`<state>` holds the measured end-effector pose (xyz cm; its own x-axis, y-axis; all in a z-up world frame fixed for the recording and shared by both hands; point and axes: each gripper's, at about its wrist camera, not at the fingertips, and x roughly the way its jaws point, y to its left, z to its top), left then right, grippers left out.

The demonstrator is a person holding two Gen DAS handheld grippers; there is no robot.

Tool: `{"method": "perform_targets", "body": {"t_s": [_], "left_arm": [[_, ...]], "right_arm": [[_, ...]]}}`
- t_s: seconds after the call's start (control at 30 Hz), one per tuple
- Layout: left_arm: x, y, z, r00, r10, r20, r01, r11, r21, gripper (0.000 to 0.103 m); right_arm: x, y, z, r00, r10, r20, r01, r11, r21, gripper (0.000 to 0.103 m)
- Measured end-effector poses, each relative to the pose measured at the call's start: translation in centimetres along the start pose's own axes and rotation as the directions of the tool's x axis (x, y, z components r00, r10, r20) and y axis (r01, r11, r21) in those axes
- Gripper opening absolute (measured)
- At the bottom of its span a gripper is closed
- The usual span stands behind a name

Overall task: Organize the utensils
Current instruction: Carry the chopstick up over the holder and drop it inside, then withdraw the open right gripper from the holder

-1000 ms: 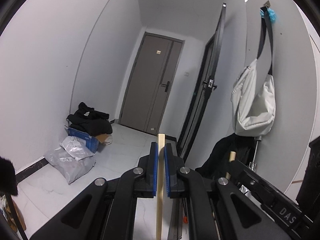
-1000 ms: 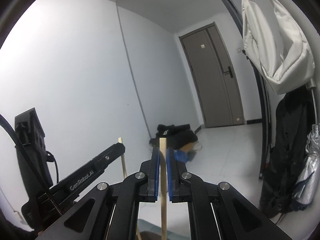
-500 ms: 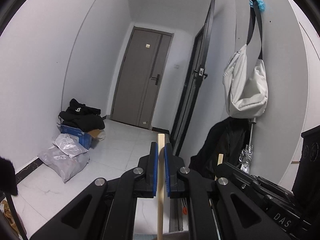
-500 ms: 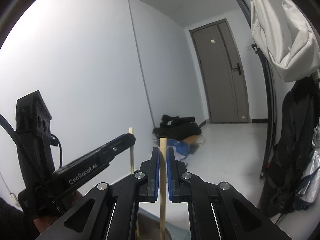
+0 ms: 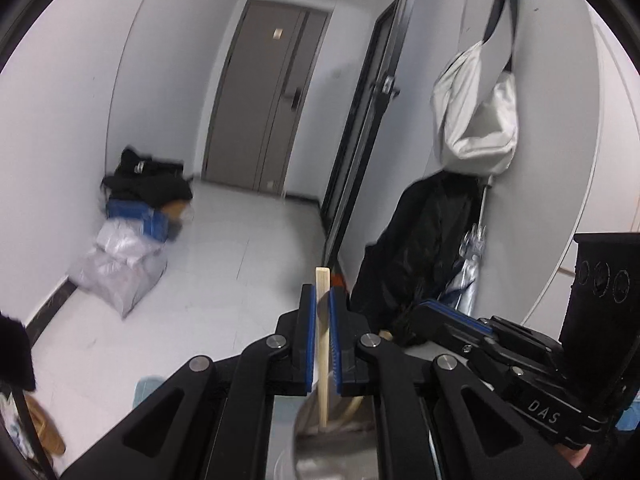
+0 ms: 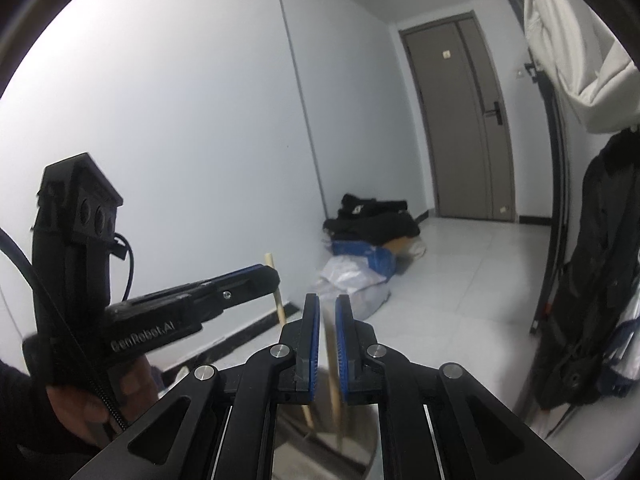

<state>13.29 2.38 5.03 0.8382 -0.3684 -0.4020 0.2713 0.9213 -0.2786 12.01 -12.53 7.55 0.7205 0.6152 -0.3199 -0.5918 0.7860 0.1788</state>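
Note:
My left gripper has its blue pads slightly parted around an upright wooden chopstick, whose lower end reaches into a round metal holder below. My right gripper has also opened a little; its wooden chopstick looks blurred between the pads and runs down into the same metal holder. The left gripper also shows in the right wrist view with its chopstick. The right gripper shows in the left wrist view at the right.
Both cameras look down a hallway with a grey door. Bags and a blue box lie by the left wall. A white bag and dark coat hang on the right wall.
Both grippers have tilted down toward the metal holder. The right jaws have parted and its chopstick has slid down between them. The left jaws have loosened slightly.

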Motion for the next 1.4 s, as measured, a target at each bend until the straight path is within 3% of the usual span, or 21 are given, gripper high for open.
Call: {"method": "perform_targets", "body": {"t_s": [0.07, 0.13, 0.2, 0.27, 0.37, 0.43, 0.5, 0.53, 0.63, 0.8, 0.9, 1.0, 1.4], "left_arm": [[-0.4, 0.2, 0.2, 1.0, 0.016, -0.024, -0.017, 1.0, -0.007, 0.005], [-1.3, 0.2, 0.4, 0.998, 0.045, -0.038, -0.046, 0.999, -0.018, 0.013], [-2.4, 0.1, 0.5, 0.996, 0.079, -0.038, -0.08, 0.996, -0.034, 0.047], [-3.9, -0.2, 0.4, 0.994, 0.108, -0.014, -0.109, 0.993, -0.05, 0.06], [-5.5, -1.0, 0.0, 0.989, 0.147, -0.008, -0.147, 0.988, -0.034, 0.061], [-6.3, -1.3, -0.1, 0.987, 0.159, -0.012, -0.16, 0.986, -0.043, 0.065], [-7.3, -1.6, -0.3, 0.978, 0.21, -0.005, -0.21, 0.976, -0.055, 0.08], [-7.7, -1.7, -0.4, 0.974, 0.225, 0.002, -0.224, 0.972, -0.062, 0.082], [-9.2, -2.3, -0.7, 0.968, 0.252, 0.016, -0.25, 0.965, -0.082, 0.084], [-11.3, -3.2, -1.6, 0.957, 0.289, 0.037, -0.286, 0.956, -0.072, 0.093], [-12.4, -3.7, -2.2, 0.951, 0.303, 0.056, -0.299, 0.952, -0.07, 0.101], [-13.1, -4.2, -3.0, 0.947, 0.314, 0.07, -0.31, 0.949, -0.061, 0.101], [-15.1, -4.8, -5.5, 0.939, 0.336, 0.079, -0.332, 0.942, -0.052, 0.101]], "right_arm": [[0.0, 0.0, -0.3, 0.999, 0.024, -0.029, -0.023, 0.999, 0.025, 0.009], [-0.3, 0.2, -0.6, 0.998, 0.027, -0.05, -0.025, 0.999, 0.035, 0.01], [-0.7, 0.4, -0.9, 0.997, 0.034, -0.068, -0.03, 0.998, 0.058, 0.012], [-1.8, 0.6, -1.2, 0.998, 0.024, -0.065, -0.019, 0.997, 0.08, 0.022], [-3.8, 1.1, -1.7, 0.999, -0.003, -0.042, 0.007, 0.995, 0.099, 0.031], [-5.0, 1.5, -1.8, 0.999, -0.028, -0.039, 0.032, 0.994, 0.107, 0.046], [-6.6, 1.9, -2.1, 0.999, -0.044, -0.03, 0.047, 0.991, 0.125, 0.054], [-7.3, 2.1, -2.2, 0.998, -0.064, -0.029, 0.067, 0.988, 0.137, 0.062], [-9.2, 3.0, -2.4, 0.996, -0.09, -0.008, 0.091, 0.983, 0.161, 0.065], [-11.8, 4.9, -2.7, 0.991, -0.133, 0.015, 0.13, 0.98, 0.153, 0.079], [-13.0, 6.1, -2.7, 0.985, -0.172, 0.028, 0.166, 0.976, 0.14, 0.091], [-14.3, 7.3, -2.9, 0.977, -0.209, 0.054, 0.201, 0.972, 0.124, 0.102], [-16.5, 10.5, -5.6, 0.959, -0.274, 0.068, 0.269, 0.961, 0.07, 0.103]]}}
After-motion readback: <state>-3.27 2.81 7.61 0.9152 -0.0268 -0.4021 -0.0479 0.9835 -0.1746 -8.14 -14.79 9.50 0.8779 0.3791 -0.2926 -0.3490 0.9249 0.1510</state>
